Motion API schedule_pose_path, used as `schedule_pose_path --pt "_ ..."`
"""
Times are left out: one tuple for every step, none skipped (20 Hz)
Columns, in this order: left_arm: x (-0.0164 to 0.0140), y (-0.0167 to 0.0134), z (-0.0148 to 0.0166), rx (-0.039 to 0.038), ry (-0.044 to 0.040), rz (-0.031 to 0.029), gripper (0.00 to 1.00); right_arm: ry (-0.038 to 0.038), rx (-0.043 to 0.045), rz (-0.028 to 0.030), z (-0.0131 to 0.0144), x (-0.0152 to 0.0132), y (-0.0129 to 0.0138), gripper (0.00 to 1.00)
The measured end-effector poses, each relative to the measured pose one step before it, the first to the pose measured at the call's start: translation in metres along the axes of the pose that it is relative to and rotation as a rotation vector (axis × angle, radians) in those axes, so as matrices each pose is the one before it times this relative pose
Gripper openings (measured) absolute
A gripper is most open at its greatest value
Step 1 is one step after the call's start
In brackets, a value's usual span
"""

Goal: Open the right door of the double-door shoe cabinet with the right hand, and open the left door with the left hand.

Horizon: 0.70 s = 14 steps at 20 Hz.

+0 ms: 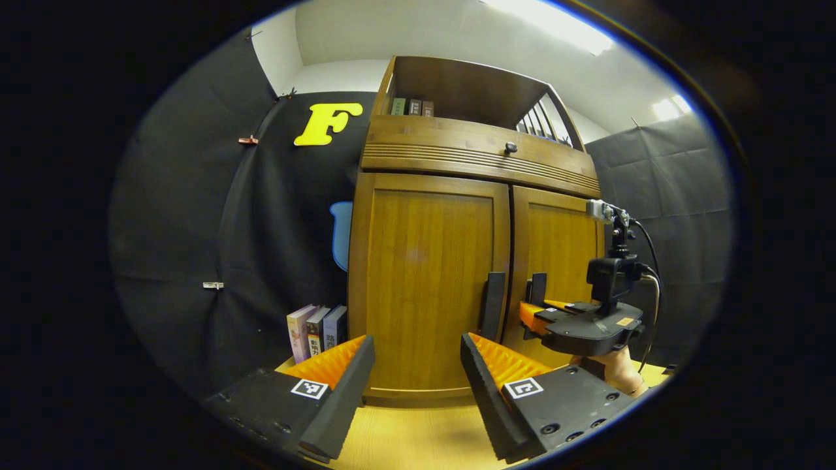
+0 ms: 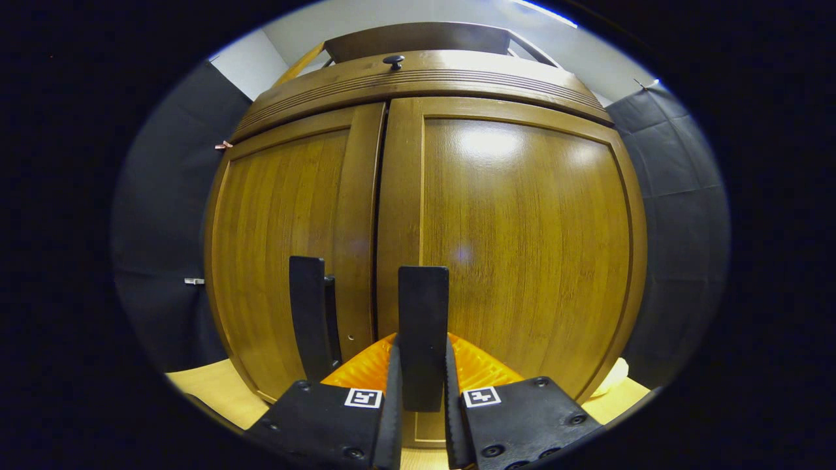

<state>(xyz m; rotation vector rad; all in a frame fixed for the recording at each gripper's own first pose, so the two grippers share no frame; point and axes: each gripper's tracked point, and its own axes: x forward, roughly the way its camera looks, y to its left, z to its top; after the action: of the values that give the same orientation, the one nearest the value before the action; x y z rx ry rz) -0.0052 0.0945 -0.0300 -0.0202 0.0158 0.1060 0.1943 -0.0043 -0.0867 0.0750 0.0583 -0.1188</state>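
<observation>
Right gripper view: gripper (image 2: 421, 391) clamping right handle (image 2: 423, 313)

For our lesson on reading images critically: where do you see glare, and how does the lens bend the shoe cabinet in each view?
Right gripper view: glare patch high on the right door, and both doors bulge barrel-like. Left gripper view: bright ceiling light washes out, and the cabinet leans and tapers, less bulged.

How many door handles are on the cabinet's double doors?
2: the left door handle beside the centre seam, untouched; the right door handle clamped in the right hand-held gripper.
</observation>
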Motion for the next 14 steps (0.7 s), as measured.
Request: schedule_pose_path --pt "-0.00182 -0.00172 0.00069 0.00065 -0.00181 0.00065 0.83 0.00646 -0.00097 0.00536 -0.00025 -0.00337 -0.00028 0.3" --pt "-0.00101 -0.00081 0.00105 0.00195 -0.00148 0.00055 0.81 0.00689 0.00065 0.00773 -0.00025 -0.00403 0.00007 0.26" --pt "-0.0023 -0.0017 0.00006 0.00243 -0.00027 0.00154 0.83 0.00899 -0.00033 0.00727 -0.00052 -0.00423 -0.00021 0.3" --pt "-0.00049 -0.00234 0.00073 0.0025 0.00025 0.00258 0.81 0.00622 0.00114 0.00495 0.00084 -0.00381 0.00001 0.31" --pt "-0.00091 -0.00158 0.00015 0.00238 -0.00053 0.00239 0.83 0.00722 -0.00015 0.00213 -0.00001 -0.00391 -0.00024 0.31" --pt "-0.00212 -0.00192 0.00059 0.0004 -0.00041 0.00164 0.83 0.00326 -0.00532 0.00191 0.00068 -0.00453 -0.00026 0.27" --pt "-0.00187 -0.00203 0.00033 -0.00188 -0.00077 -0.00018 0.81 0.00111 -0.00988 0.00282 0.00025 -0.00537 0.00012 0.27" --pt "-0.00242 -0.00353 0.0008 -0.00461 -0.00031 -0.00223 0.81 -0.00062 -0.00935 0.00367 0.00025 -0.00621 -0.00145 0.31" --pt "-0.0023 -0.00239 0.00115 -0.00437 -0.00068 -0.00318 0.83 0.00108 -0.00599 0.00429 0.00005 -0.00566 -0.00118 0.31" --pt "-0.00207 -0.00225 0.00221 -0.00567 -0.00474 -0.00303 0.83 -0.00068 -0.00256 0.00581 0.00086 -0.00572 -0.00099 0.31" --pt "-0.00251 -0.0029 0.00156 -0.00301 -0.00455 -0.00144 0.83 0.0024 -0.00253 0.00758 -0.00027 -0.00429 -0.00011 0.31" --pt "-0.00202 -0.00201 0.00267 -0.00008 -0.00548 0.00164 0.83 -0.00159 -0.00273 0.00752 0.00017 -0.00558 -0.00119 0.31" --pt "-0.00114 -0.00153 0.00048 0.00145 -0.00508 0.00261 0.81 0.00103 -0.00231 0.00689 0.00049 -0.00698 -0.00143 0.27" --pt "-0.00037 -0.00358 0.00128 0.00107 -0.00154 0.00021 0.81 -0.00035 0.00277 0.00525 0.00092 -0.00736 -0.00125 0.27"
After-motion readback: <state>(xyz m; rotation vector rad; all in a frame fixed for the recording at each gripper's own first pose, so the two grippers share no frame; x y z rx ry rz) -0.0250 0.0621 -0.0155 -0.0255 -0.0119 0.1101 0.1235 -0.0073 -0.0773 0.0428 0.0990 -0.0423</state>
